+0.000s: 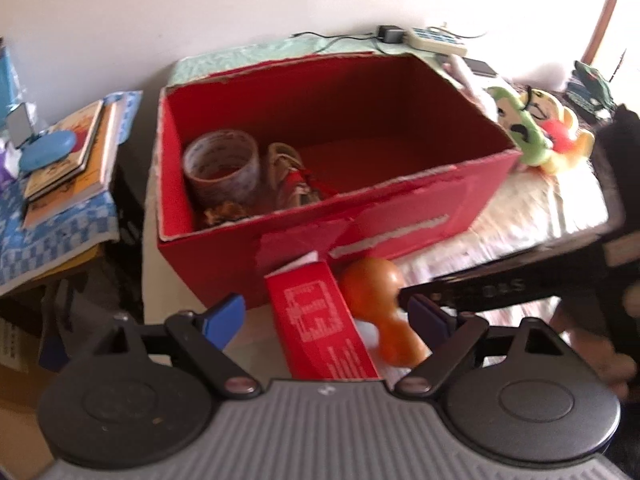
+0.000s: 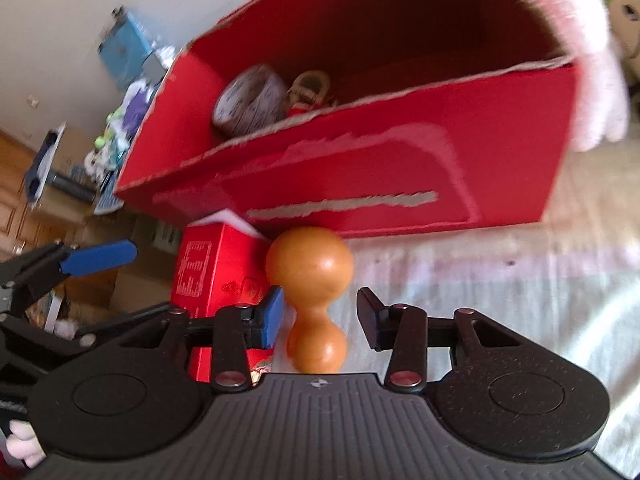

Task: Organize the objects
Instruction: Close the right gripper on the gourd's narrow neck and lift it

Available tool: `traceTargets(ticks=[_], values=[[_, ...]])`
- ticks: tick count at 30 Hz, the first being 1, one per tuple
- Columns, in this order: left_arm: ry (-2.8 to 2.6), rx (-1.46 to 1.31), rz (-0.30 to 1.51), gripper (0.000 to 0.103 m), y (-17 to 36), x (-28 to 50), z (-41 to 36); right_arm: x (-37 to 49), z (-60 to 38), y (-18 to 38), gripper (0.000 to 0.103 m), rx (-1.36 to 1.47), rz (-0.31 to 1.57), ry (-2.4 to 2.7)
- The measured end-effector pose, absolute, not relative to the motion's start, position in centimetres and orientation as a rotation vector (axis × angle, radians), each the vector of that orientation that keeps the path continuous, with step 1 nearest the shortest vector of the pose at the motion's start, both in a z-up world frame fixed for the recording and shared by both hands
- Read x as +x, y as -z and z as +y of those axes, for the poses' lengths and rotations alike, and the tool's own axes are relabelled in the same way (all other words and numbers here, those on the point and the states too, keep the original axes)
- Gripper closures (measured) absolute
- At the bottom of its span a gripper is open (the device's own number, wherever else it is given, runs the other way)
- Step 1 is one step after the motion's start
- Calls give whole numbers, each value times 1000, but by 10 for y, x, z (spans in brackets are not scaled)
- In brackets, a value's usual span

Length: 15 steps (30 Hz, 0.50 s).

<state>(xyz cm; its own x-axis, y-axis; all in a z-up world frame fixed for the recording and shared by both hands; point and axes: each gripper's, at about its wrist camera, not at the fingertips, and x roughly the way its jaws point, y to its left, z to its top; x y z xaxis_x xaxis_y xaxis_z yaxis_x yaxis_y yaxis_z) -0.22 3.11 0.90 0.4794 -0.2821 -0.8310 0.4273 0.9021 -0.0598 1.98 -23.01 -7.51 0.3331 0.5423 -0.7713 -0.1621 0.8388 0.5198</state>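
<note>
A large open red cardboard box (image 1: 420,208) (image 2: 400,168) stands on a pale cloth. Inside it lie a roll of clear tape (image 1: 222,164) (image 2: 250,104) and a small trinket (image 1: 290,176). In front of the box lie a small red carton (image 1: 320,320) (image 2: 216,272) and an orange wooden dumbbell-shaped piece (image 1: 376,284) (image 2: 310,268), side by side. My left gripper (image 1: 324,312) stands wide open over both. My right gripper (image 2: 320,304) is open around the orange piece's narrow waist, and its pads are clear of the wood.
Plush toys (image 1: 532,128) and a pink fluffy item (image 2: 592,80) lie right of the box. A keypad device (image 1: 436,40) and cables sit behind it. A stack of books (image 1: 68,152) rests on a blue checked cloth to the left.
</note>
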Motion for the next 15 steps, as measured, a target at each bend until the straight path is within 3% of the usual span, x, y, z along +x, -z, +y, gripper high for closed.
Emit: traceTargets(ticks=[15], values=[[524, 196, 971, 13, -15, -20, 35, 26, -212, 102, 59, 338, 1214, -523]])
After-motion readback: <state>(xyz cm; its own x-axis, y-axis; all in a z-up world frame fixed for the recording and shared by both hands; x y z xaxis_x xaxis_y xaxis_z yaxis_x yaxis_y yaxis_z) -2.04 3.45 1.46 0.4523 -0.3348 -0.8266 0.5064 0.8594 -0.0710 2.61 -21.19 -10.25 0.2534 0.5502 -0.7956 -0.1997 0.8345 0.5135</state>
